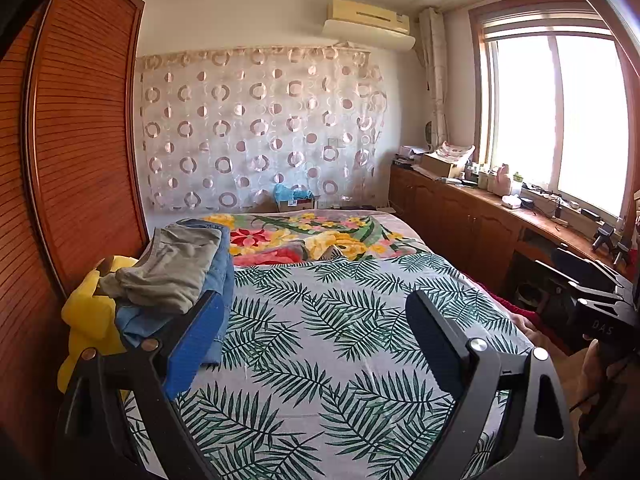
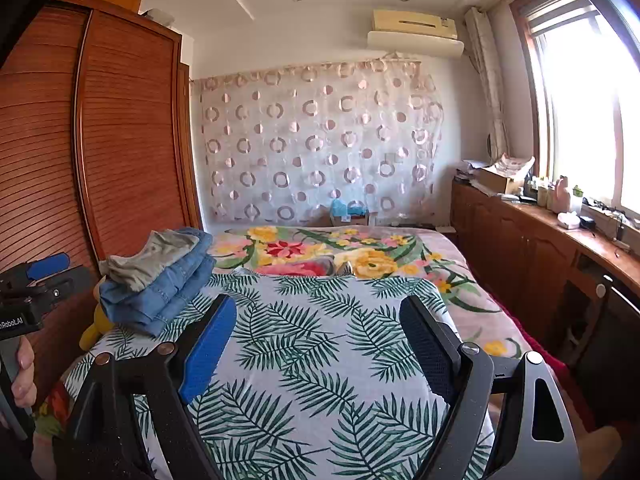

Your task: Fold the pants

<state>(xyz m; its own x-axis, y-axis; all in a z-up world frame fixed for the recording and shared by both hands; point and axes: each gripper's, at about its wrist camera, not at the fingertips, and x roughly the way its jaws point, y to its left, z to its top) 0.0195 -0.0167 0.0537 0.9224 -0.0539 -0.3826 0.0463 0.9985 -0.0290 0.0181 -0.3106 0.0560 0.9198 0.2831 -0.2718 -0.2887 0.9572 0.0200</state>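
Folded grey pants [image 1: 168, 270] [image 2: 154, 254] lie on top of folded blue jeans [image 1: 218, 280] [image 2: 172, 290] in a stack at the bed's left edge. My left gripper [image 1: 316, 308] hovers open over the palm-leaf sheet [image 1: 340, 340], its left blue pad just right of the stack, nothing between its fingers. Above the same sheet [image 2: 320, 340] my right gripper [image 2: 318, 316] is also open and empty, the stack off to its left. The left gripper's body [image 2: 30, 292], with a hand on its handle, shows at the left edge of the right wrist view.
A yellow plush toy [image 1: 90, 316] sits under the stack by the wooden wardrobe [image 1: 76, 140]. A floral blanket [image 1: 312, 236] covers the far bed. A wooden cabinet [image 1: 480, 220] with clutter runs under the window on the right. A cardboard box [image 1: 294, 200] stands beyond the bed.
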